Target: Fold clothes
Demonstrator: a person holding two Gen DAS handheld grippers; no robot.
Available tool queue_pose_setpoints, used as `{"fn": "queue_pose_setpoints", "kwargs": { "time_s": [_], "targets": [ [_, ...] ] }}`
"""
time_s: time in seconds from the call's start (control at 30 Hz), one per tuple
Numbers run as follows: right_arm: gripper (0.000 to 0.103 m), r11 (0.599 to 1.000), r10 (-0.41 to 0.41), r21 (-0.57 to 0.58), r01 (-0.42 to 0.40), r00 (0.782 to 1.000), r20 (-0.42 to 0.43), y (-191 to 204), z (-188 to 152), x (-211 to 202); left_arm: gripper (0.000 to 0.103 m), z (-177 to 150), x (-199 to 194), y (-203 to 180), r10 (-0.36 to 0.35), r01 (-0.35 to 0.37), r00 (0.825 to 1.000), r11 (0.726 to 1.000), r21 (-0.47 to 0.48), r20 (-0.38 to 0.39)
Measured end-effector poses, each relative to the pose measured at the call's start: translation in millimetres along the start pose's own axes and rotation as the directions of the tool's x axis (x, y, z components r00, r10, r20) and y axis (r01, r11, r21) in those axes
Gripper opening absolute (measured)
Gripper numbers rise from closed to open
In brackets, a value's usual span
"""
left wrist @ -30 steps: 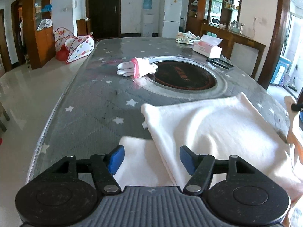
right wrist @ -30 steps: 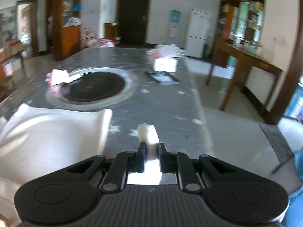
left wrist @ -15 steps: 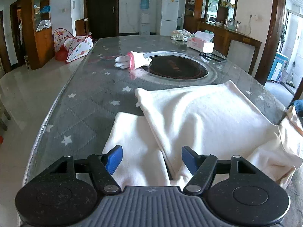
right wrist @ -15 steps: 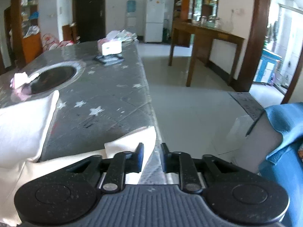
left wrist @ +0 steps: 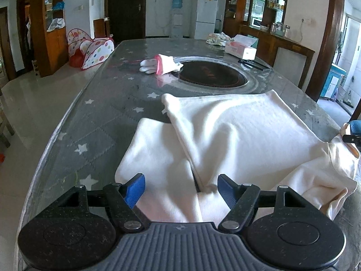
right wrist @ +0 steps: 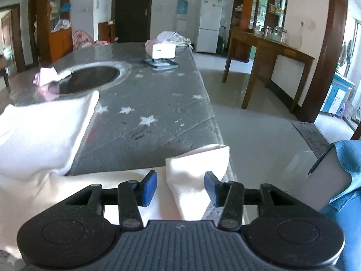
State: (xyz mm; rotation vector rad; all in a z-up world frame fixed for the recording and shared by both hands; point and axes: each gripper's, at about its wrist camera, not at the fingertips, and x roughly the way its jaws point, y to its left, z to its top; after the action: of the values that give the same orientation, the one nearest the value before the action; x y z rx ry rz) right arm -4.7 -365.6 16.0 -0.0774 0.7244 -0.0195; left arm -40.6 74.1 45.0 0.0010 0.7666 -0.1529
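The cream garment (left wrist: 237, 135) lies spread over the near end of the grey, star-patterned surface (left wrist: 108, 122), its body folded into a broad panel with one sleeve (left wrist: 155, 158) laid flat on the left and another part bunched toward the right edge. In the right wrist view the same garment (right wrist: 40, 135) fills the left side, and a sleeve end (right wrist: 196, 169) pokes out at the corner of the surface (right wrist: 158, 103), partly over its edge.

The left tool (left wrist: 179, 189) hangs just above the garment with its jaws spread wide, blue pads (left wrist: 135, 188) apart and nothing between them but the cloth lying below. The right tool (right wrist: 180, 186) is likewise released, its pads (right wrist: 150, 187) standing on either side of the sleeve end without pinching it.

Farther along the surface a round dark recess (left wrist: 211, 78) is set into the top; it looks bare inside, and a white and pink glove (left wrist: 161, 66) rests at its left rim, partly overlapping the ring. Beyond it stands a tissue box (left wrist: 240, 49) with a tissue rising from its slot, a dark flat object (left wrist: 253, 64) lies just in front of it, and a crumpled cloth bundle (left wrist: 217, 38) sits behind. A person's blue sleeve (right wrist: 347, 180) shows at the right of the right wrist view.
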Motion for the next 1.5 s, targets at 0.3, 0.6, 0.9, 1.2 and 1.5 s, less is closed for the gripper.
{"fn": "queue_pose_setpoints", "kwargs": {
  "time_s": [0.3,0.6,0.9,1.2,1.5],
  "targets": [
    [0.057,0.992,-0.122,-0.006,0.122,0.992,-0.001,-15,-3,4,0.075,-3,0,6,0.007,-0.008,1.000,1.000,-0.025,-0.006],
    [0.059,0.961,-0.268,0.065,0.269,0.963,-0.024,-60,-19,-15,0.076,-2,-1,9,0.011,-0.010,1.000,0.999,-0.038,0.006],
    [0.063,0.983,-0.154,0.099,0.152,0.988,0.016,-45,-15,-28,0.072,5,0,10,0.009,-0.009,1.000,0.999,-0.043,0.017],
    [0.067,0.999,-0.012,0.035,0.013,1.000,-0.007,7,-14,-5,0.047,17,17,-1,-0.032,0.032,0.999,0.999,0.041,-0.003],
    [0.083,0.998,-0.003,0.059,0.003,1.000,0.006,13,-16,0,0.013,9,28,1,-0.024,0.027,0.999,0.995,0.095,-0.037]
  ]
}}
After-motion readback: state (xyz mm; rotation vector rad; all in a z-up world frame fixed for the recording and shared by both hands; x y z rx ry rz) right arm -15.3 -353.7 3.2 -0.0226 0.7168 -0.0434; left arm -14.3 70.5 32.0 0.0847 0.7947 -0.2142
